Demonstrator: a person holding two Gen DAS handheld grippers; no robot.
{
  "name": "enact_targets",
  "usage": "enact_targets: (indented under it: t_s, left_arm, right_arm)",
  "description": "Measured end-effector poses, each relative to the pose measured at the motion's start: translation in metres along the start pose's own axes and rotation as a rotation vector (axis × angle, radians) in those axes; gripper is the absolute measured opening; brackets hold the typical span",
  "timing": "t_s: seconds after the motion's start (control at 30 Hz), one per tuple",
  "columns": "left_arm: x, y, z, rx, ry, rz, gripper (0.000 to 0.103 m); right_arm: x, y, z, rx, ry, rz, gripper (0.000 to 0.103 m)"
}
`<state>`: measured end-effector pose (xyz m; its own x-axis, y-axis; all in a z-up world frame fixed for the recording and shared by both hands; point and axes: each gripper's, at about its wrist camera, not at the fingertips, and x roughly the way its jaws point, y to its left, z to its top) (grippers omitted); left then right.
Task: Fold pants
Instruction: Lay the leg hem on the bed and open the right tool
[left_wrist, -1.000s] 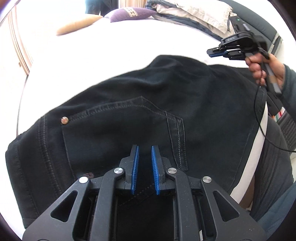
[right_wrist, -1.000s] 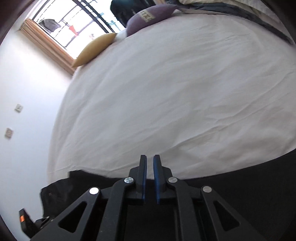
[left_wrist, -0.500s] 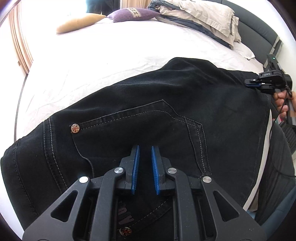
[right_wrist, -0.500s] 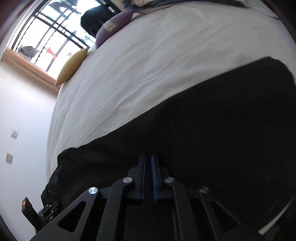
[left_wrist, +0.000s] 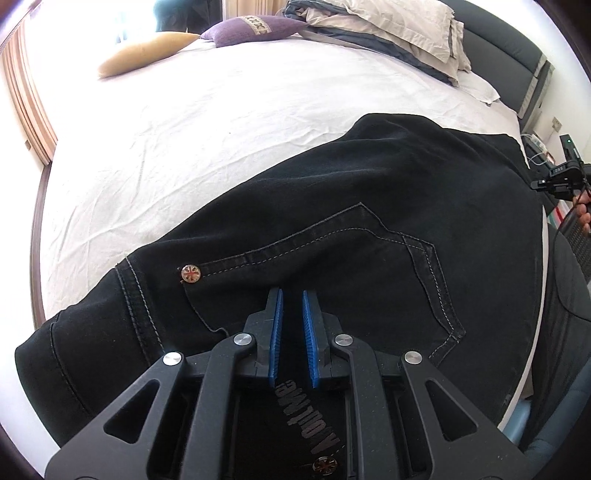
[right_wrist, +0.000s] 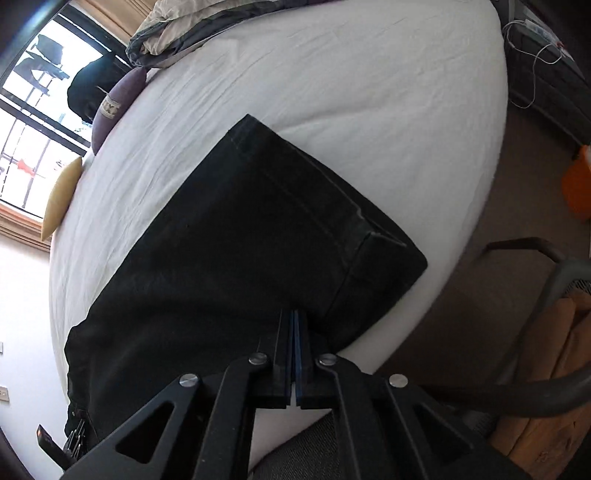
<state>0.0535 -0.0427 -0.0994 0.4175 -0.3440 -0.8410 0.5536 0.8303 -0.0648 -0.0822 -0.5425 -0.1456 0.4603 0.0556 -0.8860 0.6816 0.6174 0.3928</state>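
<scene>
A wide bed with a wrinkled white sheet (left_wrist: 229, 122) carries everything. At its far side lie a yellow oblong cushion (left_wrist: 144, 53), a purple square cushion (left_wrist: 255, 29) and a heap of beige and grey bedding (left_wrist: 388, 26); a dark padded headboard (left_wrist: 517, 62) bounds one end. Beside the bed stand a brown floor (right_wrist: 517, 184), an orange object (right_wrist: 578, 184) of unclear kind and a grey metal chair frame (right_wrist: 554, 280).

The black denim pants (left_wrist: 369, 221) lie flat along the near edge of the bed, back pocket up, with a copper rivet (left_wrist: 191, 274) at the pocket corner. The left tongs (left_wrist: 293, 325) hover over the waistband end, blue pads a narrow gap apart, nearly closed, nothing visibly pinched between them. The right tongs (right_wrist: 294, 332) sit above the hem end (right_wrist: 332, 221) of the legs; their jaws have just been closing and now meet, with no cloth seen between them. In the left wrist view the right tongs (left_wrist: 554, 181) appear at the far right, held by a hand (left_wrist: 583, 214).
</scene>
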Motion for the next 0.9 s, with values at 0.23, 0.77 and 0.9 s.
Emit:
enact_targets:
  t_s: [0.23,0.77,0.9]
  left_arm:
    - [-0.003,0.004,-0.002,-0.029,-0.013,-0.003,0.014]
    - [-0.006,0.005,-0.005,-0.045,-0.025,0.035,0.014]
    - [-0.006,0.002,-0.005,-0.056,-0.025,0.045,0.014]
  right_arm:
    - [0.003,0.009,0.008,-0.043,-0.025,0.116,0.039]
    - [-0.027,-0.041,0.007,0.023,-0.053,0.096,0.043]
    - [-0.027,-0.055,0.005,0.035,-0.067,-0.12,0.003]
